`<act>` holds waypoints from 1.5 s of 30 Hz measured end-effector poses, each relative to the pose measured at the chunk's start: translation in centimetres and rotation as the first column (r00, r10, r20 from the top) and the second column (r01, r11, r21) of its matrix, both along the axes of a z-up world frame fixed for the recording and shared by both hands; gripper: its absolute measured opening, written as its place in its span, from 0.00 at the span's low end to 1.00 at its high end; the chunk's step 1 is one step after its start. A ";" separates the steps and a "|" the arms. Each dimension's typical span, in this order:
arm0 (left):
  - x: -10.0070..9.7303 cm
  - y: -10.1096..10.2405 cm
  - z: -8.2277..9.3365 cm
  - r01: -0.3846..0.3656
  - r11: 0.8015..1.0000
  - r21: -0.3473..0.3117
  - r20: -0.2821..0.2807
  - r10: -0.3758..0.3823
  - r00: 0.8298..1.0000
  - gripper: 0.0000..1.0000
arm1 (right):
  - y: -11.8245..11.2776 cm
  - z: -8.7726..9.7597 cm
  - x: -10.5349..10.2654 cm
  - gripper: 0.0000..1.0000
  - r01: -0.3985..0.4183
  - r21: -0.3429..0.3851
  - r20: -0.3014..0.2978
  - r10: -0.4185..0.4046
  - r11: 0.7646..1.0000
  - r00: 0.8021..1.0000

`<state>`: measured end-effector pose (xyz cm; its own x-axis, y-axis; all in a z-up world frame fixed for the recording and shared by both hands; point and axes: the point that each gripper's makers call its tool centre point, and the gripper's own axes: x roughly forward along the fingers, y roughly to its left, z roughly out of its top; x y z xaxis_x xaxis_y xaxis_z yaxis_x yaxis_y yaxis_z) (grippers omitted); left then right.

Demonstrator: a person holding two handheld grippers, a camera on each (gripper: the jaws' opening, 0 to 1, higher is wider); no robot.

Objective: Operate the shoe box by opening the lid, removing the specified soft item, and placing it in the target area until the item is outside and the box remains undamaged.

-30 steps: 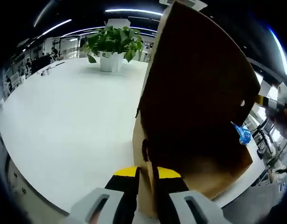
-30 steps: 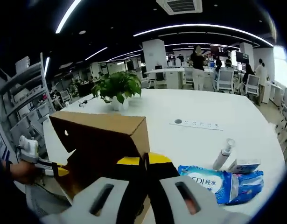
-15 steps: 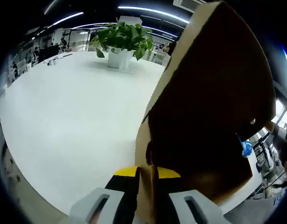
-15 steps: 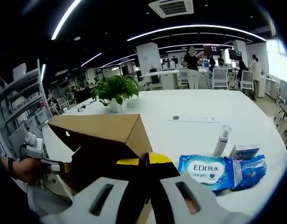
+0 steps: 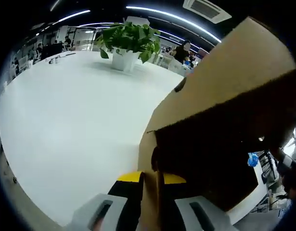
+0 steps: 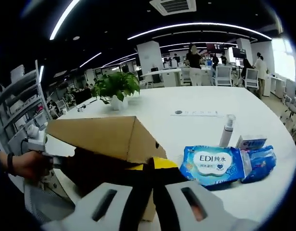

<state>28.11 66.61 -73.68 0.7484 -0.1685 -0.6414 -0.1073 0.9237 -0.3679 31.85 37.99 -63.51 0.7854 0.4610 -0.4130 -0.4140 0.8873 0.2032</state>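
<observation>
Right gripper view, right of centre: blue wipes pack (image 6: 213,164) on the surface reads "EDI" plus two Chinese characters, 纯水. Smaller print below too tiny for me to read. No other legible text.

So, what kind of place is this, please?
Most likely an open-plan office. A large white table carries a potted plant, desks with office chairs stand behind it where people are working, and long strip lights run across the dark ceiling.

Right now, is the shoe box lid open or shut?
Open: the lid is lifted, with a dark gap beneath it, and both grippers are clamped on the cardboard.
</observation>
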 end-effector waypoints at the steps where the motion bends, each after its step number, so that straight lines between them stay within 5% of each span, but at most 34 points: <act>1: 0.2 0.0 0.0 0.003 1.000 -0.007 0.003 -0.003 1.000 0.14 | 0.0 -0.1 0.0 0.02 0.005 0.003 -0.001 -0.005 1.000 1.000; 8: 0.4 -0.2 0.2 0.026 0.997 -0.077 0.016 -0.025 1.000 0.18 | -0.6 -0.8 0.0 0.01 0.037 0.028 -0.008 -0.037 0.999 0.999; 24: -2.4 -0.2 2.8 0.095 0.995 0.039 0.078 -0.098 0.992 0.18 | -0.5 -3.1 -1.8 0.00 0.047 0.090 -0.072 -0.040 0.995 0.997; 45: -4.5 -1.0 4.0 0.144 0.988 0.062 0.111 -0.150 0.982 0.18 | -1.0 -4.6 -3.9 0.00 0.028 0.093 -0.106 -0.018 0.995 0.994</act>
